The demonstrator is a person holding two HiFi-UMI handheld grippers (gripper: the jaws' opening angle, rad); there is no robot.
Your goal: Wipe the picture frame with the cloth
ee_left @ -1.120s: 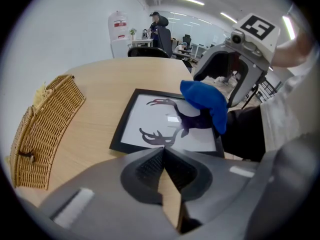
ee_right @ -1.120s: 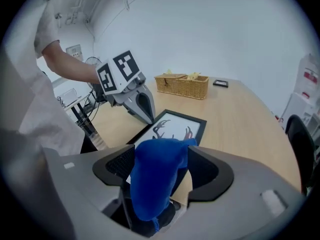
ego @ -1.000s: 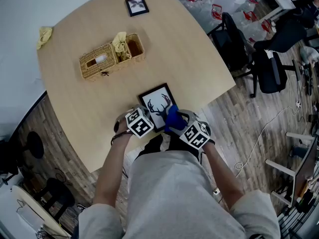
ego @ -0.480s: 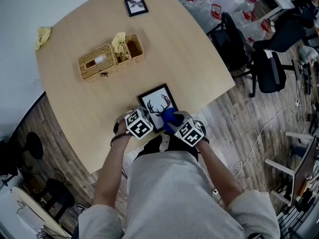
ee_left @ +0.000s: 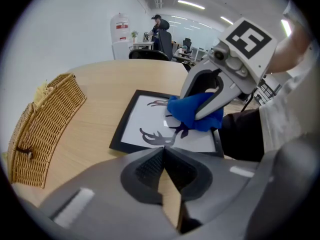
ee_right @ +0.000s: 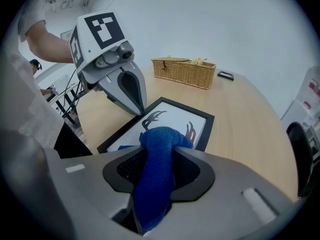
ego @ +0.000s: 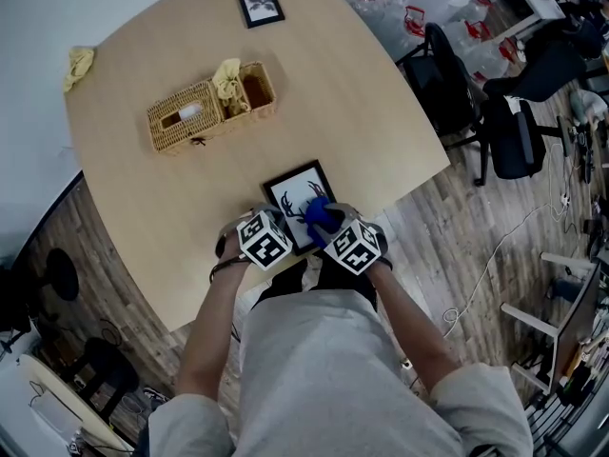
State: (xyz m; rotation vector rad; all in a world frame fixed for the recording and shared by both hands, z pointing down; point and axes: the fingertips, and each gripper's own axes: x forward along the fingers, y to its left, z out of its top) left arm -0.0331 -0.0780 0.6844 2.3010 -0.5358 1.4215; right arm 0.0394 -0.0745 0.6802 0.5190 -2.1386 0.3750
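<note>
Your right gripper (ee_right: 159, 156) has just closed its jaws on the blue cloth (ee_right: 162, 136), which sits on the picture frame (ego: 290, 187) over the deer print. Your left gripper (ee_left: 162, 154), jaws together and empty, is at the frame's near edge, over the desk (ego: 333, 93).

The cloth (ee_right: 156, 184) was a blue, soft fabric with a fine looped nap, matt all over. The picture frame (ee_left: 125, 126) had a black, smooth, matt border around a flat white sheet that looked like printed paper. The table (ego: 362, 103) was pale wood-grain, smooth with a dull satin finish. The basket (ego: 190, 117) was woven wicker, tan, rough and ribbed. The left hand-held gripper (ee_left: 162, 156) and the right hand-held gripper (ee_right: 161, 154) were moulded grey plastic, matt, with darker, finely ridged pads that looked rubbery. Their marker cubes (ego: 265, 238) were smooth, with crisp black-and-white print. The floor (ego: 495, 227) was grey-brown wood-look planks, matt and streaky.
</note>
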